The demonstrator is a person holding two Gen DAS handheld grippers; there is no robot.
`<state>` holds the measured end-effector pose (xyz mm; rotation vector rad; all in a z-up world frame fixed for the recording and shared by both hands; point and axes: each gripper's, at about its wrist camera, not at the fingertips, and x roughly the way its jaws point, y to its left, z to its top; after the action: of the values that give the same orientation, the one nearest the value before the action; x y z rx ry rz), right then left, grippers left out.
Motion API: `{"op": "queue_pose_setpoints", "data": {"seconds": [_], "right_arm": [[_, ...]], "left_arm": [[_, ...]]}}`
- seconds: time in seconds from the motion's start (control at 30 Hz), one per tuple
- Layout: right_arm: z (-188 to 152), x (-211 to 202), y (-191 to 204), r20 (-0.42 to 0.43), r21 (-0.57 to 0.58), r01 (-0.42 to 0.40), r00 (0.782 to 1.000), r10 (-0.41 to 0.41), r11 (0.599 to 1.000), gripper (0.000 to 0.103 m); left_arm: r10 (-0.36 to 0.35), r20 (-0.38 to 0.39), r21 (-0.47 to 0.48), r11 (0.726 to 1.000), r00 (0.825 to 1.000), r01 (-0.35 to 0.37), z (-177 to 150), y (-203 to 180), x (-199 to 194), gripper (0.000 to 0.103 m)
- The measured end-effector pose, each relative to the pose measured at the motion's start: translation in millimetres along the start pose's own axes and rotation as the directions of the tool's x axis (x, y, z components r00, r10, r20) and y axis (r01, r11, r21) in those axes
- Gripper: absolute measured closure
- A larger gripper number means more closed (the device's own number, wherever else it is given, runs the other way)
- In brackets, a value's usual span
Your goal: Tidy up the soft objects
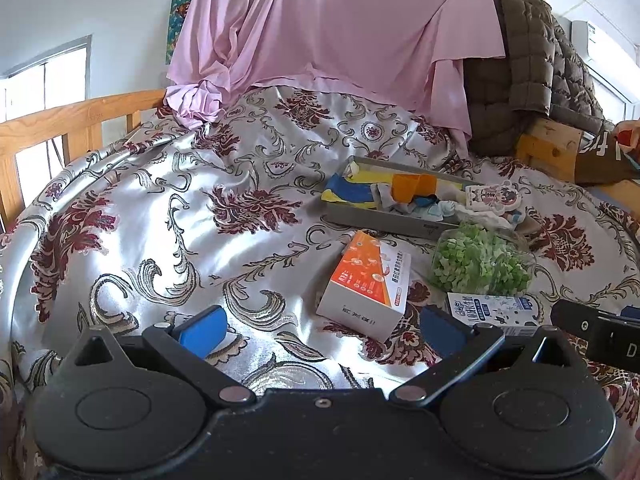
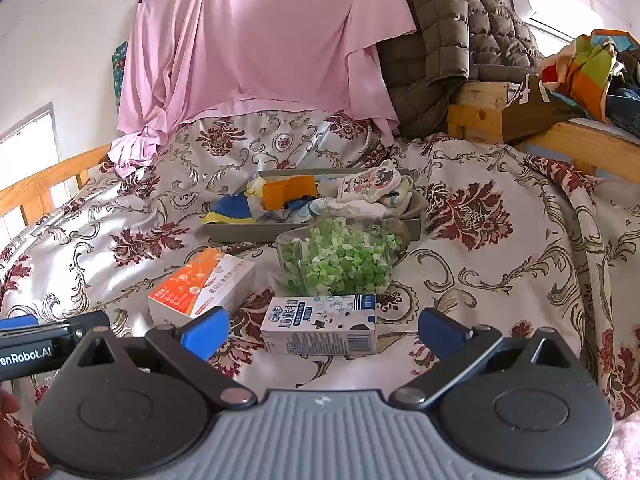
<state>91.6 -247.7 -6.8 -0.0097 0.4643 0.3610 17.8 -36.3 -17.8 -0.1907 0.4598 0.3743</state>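
Observation:
A grey tray (image 1: 384, 222) (image 2: 248, 234) lies on the patterned bed cover and holds several soft items: a blue and yellow cloth (image 1: 348, 192) (image 2: 232, 206), an orange piece (image 1: 412, 188) (image 2: 286, 192), small socks and a flat printed plush (image 1: 494, 196) (image 2: 370, 184). My left gripper (image 1: 324, 328) is open and empty, low over the cover near the orange and white box (image 1: 366, 284) (image 2: 200, 286). My right gripper (image 2: 324, 330) is open and empty, with the milk carton (image 2: 320, 324) (image 1: 492, 312) lying between its fingers' line.
A clear jar of green bits (image 1: 482, 260) (image 2: 338, 260) lies on its side in front of the tray. A pink sheet (image 1: 332, 28) (image 2: 256, 40) and a brown quilted jacket (image 1: 528, 68) (image 2: 448, 40) hang at the back. Wooden bed rails (image 1: 48, 128) (image 2: 576, 140) flank the bed.

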Motion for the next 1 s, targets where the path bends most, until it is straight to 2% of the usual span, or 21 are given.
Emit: {"op": "queue_pose_setpoints", "data": {"seconds": [0.47,0.57,0.73,1.0], "right_arm": [[0,0,1,0.000,0.000,0.001,1.000,-0.001,1.000,0.000],[0,0,1,-0.001,-0.001,0.001,1.000,-0.001,1.000,0.000],[0,0,1,-0.001,0.000,0.001,1.000,-0.001,1.000,0.000],[0,0,1,-0.002,-0.001,0.001,1.000,-0.001,1.000,0.000]], "left_arm": [[-0.016,0.010,-0.002,1.000,1.000,0.016,1,-1,-3,0.001],[-0.006,0.012,0.030,1.000,1.000,0.006,1,-5,-4,0.001],[-0.058,0.011,0.038,0.998,0.998,0.057,0,-10,-7,0.001],[-0.031,0.014,0.063,0.998,0.999,0.030,1,-14,-9,0.001]]}}
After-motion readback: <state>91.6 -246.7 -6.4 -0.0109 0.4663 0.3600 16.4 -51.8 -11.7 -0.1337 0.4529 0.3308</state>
